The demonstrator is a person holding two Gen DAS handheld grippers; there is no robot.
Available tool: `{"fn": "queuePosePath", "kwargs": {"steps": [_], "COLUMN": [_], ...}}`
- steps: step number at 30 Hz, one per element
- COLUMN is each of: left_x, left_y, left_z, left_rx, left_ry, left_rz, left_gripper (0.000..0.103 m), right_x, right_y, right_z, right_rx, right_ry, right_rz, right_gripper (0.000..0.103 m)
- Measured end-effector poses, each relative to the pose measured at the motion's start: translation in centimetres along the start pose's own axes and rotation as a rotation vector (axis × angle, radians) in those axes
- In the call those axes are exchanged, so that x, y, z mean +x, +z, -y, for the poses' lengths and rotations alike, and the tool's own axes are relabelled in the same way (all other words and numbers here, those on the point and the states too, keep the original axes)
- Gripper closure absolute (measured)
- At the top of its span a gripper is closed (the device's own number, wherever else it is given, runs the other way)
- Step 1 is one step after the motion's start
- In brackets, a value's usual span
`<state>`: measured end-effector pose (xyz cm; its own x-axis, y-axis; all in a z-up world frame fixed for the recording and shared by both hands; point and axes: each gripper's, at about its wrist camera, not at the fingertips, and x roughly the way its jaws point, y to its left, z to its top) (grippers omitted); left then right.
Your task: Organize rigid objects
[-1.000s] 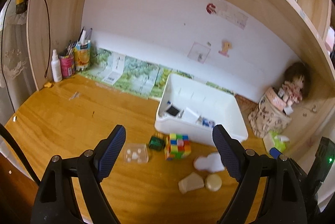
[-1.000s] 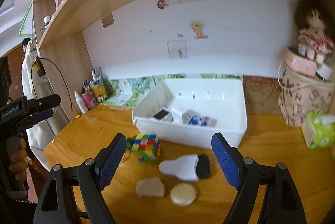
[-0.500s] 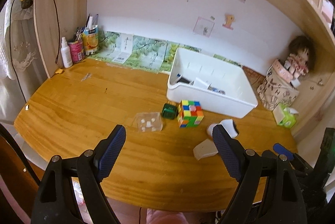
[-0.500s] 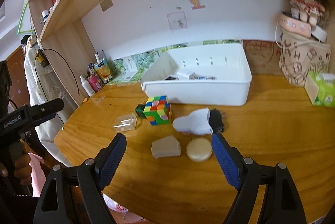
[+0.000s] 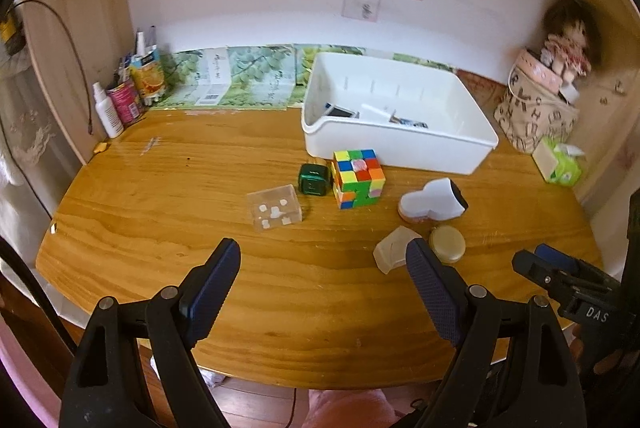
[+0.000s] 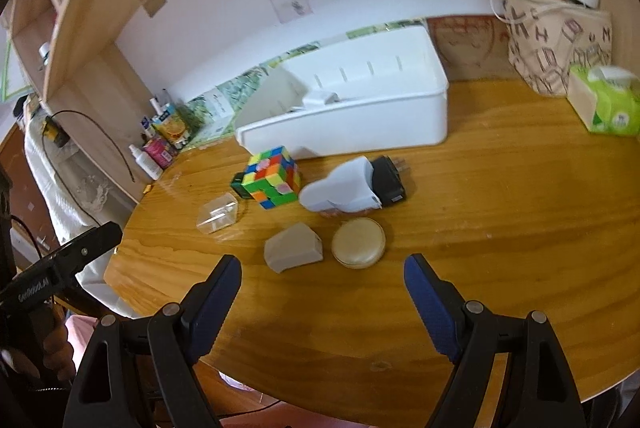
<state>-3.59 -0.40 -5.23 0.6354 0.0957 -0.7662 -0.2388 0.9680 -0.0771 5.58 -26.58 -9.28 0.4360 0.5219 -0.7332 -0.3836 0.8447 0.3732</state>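
Your left gripper (image 5: 322,270) and right gripper (image 6: 322,278) hover spread wide, empty, above the grained wooden desk (image 5: 180,188). A puzzle cube (image 5: 359,177), clear box (image 5: 275,213) and round tin (image 6: 359,242) sit before the glossy white bin (image 5: 400,144), which holds a few small items.

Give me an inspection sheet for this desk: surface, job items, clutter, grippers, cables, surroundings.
Surface: wooden desk, bare in front.
Job's things: white plastic bin partly filled; multicoloured puzzle cube, small green box, clear plastic box, white-and-black gadget, beige wedge, round cream tin outside it.
Clutter: green tissue pack, bottles and cans.
Grippers: left gripper, right gripper open, empty.
Cables: black cable on side panel.
Surroundings: doll on patterned bag.
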Motion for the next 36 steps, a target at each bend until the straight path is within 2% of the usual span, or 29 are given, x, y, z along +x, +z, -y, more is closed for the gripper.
{"fn": "queuePosePath", "kwargs": {"steps": [9,20,23,30,36], "left_x": [2.8,6.6,7.6,11.0,13.3], "left_y": [0.3,1.7,2.1,2.9,3.0], "left_z": [2.1,4.4,4.9,7.1,9.0], "left_rx": [0.067,0.119,0.138,0.229,0.303], "left_ry": [-0.025,-0.059,-0.070,-0.108,-0.140], "left_rz": [-0.093,-0.196,-0.219,-0.335,-0.414], "left_gripper": [0.016,0.016,0.016,0.016,0.016], "right_x": [2.4,5.4,6.0,7.9,9.6], "right_y": [-0.2,0.2,0.5,1.4,1.9], "right_z": [0.8,0.0,-0.2,-0.2,0.1], "right_rx": [-0.007,-0.190,-0.239,-0.328,-0.387], "right_ry": [-0.056,-0.121,-0.122,-0.110,-0.055], "right_rz": [-0.106,-0.168,-0.167,-0.180,-0.238], "right_gripper": [0.019,0.019,0.019,0.019,0.027]}}
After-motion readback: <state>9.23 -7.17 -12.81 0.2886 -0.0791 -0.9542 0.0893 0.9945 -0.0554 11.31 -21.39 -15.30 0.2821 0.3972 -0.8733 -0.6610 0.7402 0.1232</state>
